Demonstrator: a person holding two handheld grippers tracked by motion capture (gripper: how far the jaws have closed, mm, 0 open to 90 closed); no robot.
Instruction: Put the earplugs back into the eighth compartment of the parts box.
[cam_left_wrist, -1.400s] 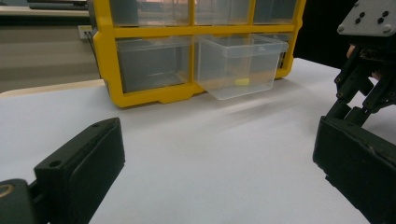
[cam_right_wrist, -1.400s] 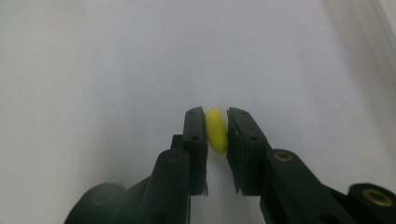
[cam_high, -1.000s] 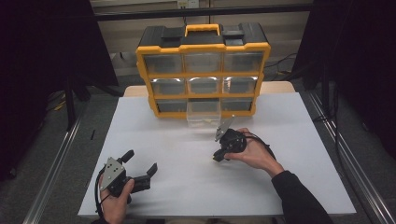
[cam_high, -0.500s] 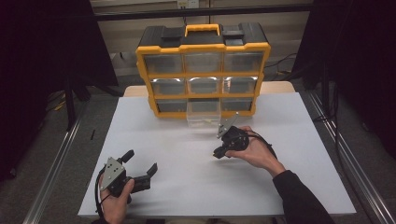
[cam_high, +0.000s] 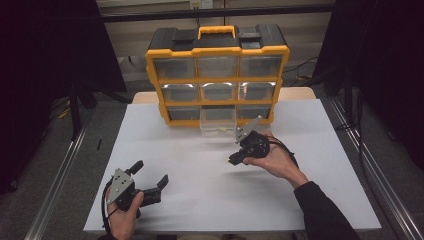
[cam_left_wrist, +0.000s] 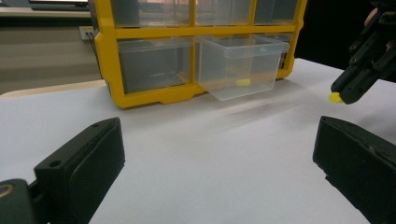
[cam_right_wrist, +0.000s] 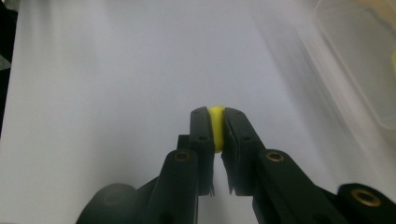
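a small yellow piece (cam_right_wrist: 215, 125) is pinched between the fingers of the right gripper (cam_high: 236, 157), held just above the white tabletop (cam_high: 200, 160), near the clear drawer (cam_left_wrist: 240, 65) pulled out of the yellow organizer (cam_high: 217, 75), likely for dropping in. the left gripper (cam_high: 150, 181) is rested aside, fingers spread and empty.

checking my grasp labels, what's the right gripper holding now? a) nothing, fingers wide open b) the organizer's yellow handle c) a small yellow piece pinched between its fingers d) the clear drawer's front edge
c: in the right gripper view the right gripper has its fingers closed on a small yellow piece, held above the white table, apart from the clear drawer.
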